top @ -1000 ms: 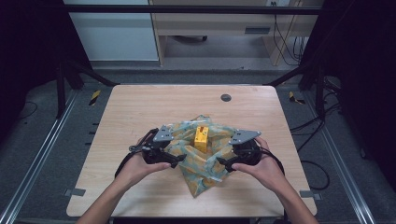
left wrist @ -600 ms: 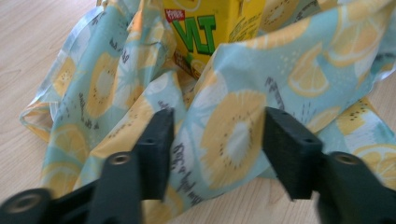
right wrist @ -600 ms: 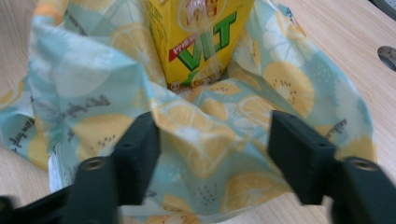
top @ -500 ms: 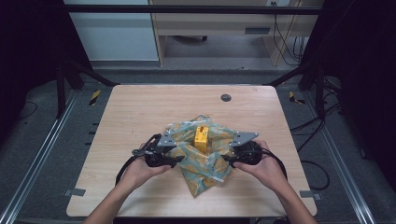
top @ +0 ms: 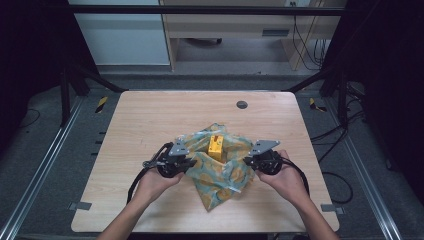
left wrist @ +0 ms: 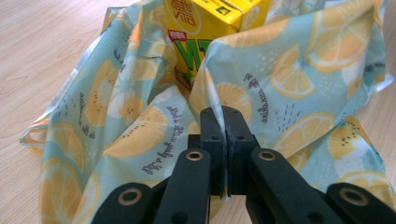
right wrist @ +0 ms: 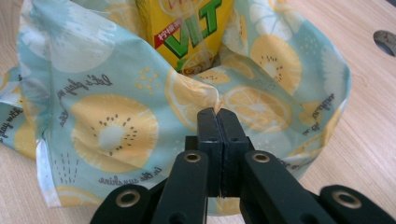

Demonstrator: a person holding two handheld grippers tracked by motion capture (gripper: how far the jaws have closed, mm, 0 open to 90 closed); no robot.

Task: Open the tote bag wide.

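Note:
A light-blue cloth with a lemon print (top: 220, 175) lies crumpled on the wooden table (top: 150, 125), around an upright yellow drink carton (top: 216, 146). My left gripper (top: 191, 161) is at the cloth's left side. Its jaws have just been closing and now pinch a raised fold of the cloth (left wrist: 243, 88), with the carton (left wrist: 205, 18) right behind it. My right gripper (top: 248, 161) is at the cloth's right side. Its jaws have likewise just been closing and are shut on a fold of the cloth (right wrist: 187, 93) in front of the carton (right wrist: 187, 32).
A round grey grommet (top: 242, 104) sits in the tabletop near the far edge, also seen as a grommet (right wrist: 385, 42) at the right. Bare wood surrounds the cloth. Cables trail from both grippers toward the table's near edge.
Both grippers' jaws have closed onto the cloth's left and right sides. The hands have hardly shifted, and the carton stands where it was.

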